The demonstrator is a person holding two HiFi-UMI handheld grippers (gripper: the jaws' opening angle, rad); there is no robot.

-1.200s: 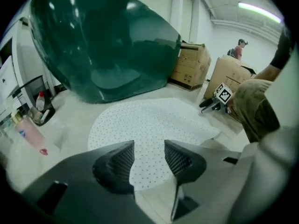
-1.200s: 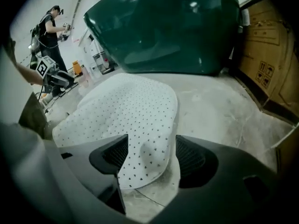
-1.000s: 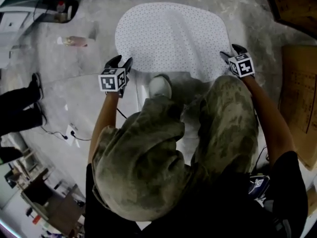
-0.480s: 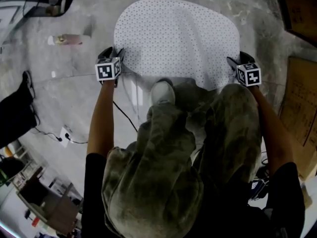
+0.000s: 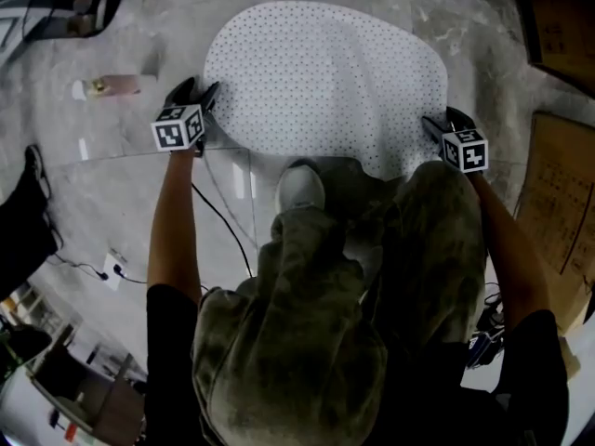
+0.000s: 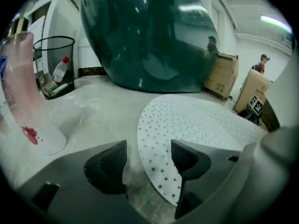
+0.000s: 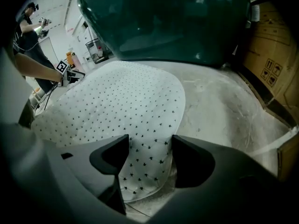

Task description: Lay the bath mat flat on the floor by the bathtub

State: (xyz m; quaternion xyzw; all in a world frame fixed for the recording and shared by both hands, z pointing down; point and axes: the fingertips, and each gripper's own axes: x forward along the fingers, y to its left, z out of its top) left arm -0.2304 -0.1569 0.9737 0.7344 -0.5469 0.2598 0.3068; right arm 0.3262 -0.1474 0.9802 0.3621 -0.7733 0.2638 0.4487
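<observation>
Bath mat [image 5: 325,77]: white, dotted, spread flat on the floor [image 5: 121,184] before the dark green bathtub [image 6: 145,36].
Left tool [image 6: 147,160]: jaws wide, just been opening; mat edge lies loose between them, unpressed.
Right tool [image 7: 147,160]: jaws apart over the opposite edge, gripping nothing.
Surroundings: pink bottle [image 5: 107,86] left of the mat; cardboard boxes [image 5: 558,203] right; cable [image 5: 223,221].
Bathtub appears in the gripper views only; shoe [image 5: 300,187] at the mat's near edge, head view only.

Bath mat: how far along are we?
Done: the white dotted bath mat lies spread on the floor beside the dark green bathtub. In hand: left gripper has just been opening, mat edge loose between its jaws; right gripper open over the other edge. Left: smooth the slight middle ridge, withdraw both.
</observation>
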